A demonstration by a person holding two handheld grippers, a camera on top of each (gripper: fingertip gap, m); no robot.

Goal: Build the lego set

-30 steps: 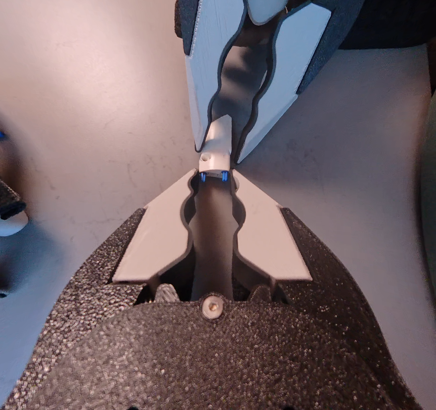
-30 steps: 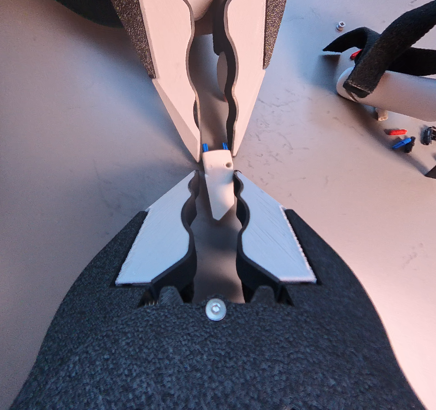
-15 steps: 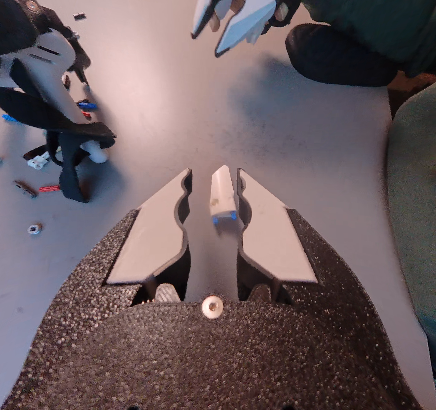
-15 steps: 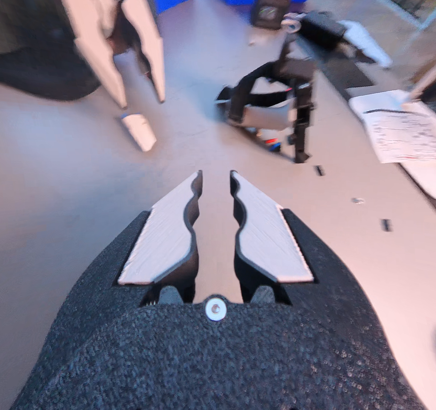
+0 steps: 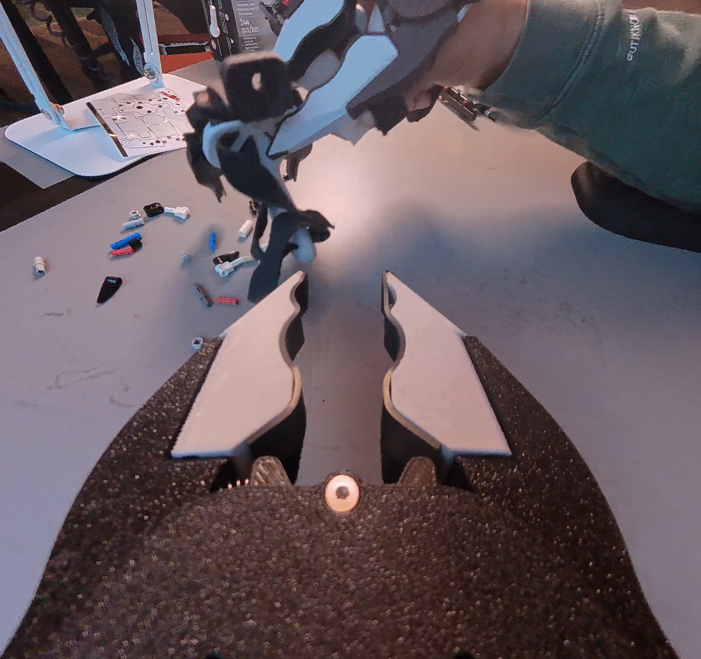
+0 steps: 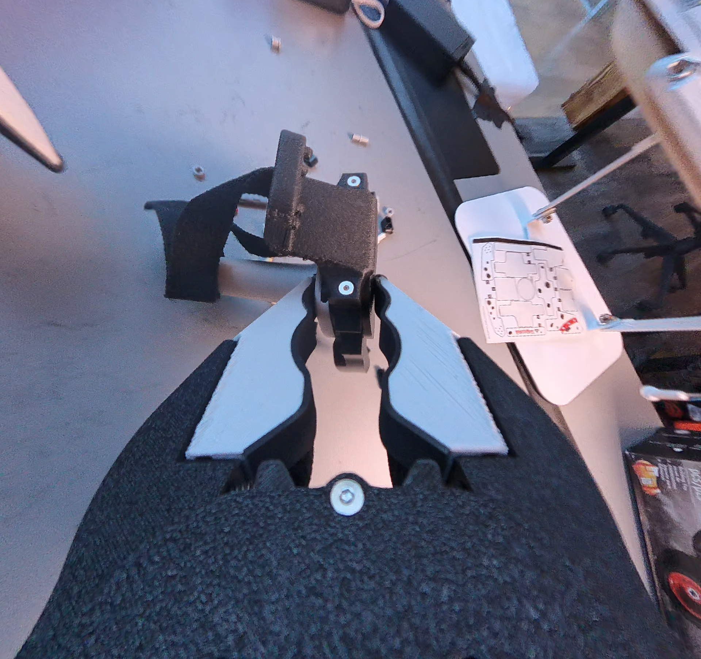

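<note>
My left gripper (image 5: 343,280) is open and empty, low over the grey table (image 5: 455,261). My right gripper (image 6: 347,286) is shut on the narrow end of a black block with straps and a white tube (image 6: 326,219). The left wrist view shows this strapped device (image 5: 246,170) blurred and tilted, held in the right gripper (image 5: 275,105), with its lower strap close to the table. Loose Lego pieces (image 5: 125,242), blue, red, white and black, lie scattered to the left of it. The white Lego piece with blue pins is not in view. One left fingertip (image 6: 26,128) shows at the right wrist view's left edge.
A Lego box (image 5: 246,3) stands at the back. A white stand with a printed sheet (image 5: 113,124) is at the back left, and shows in the right wrist view (image 6: 531,291) by the table's right edge. A person's green sleeve (image 5: 588,83) reaches in. A black adapter (image 6: 428,26) lies far off.
Both grippers held the white piece with blue pins tip to tip. The right gripper let go, swung away and closed on the strapped device. The left gripper opened, and the white piece is gone from view.
</note>
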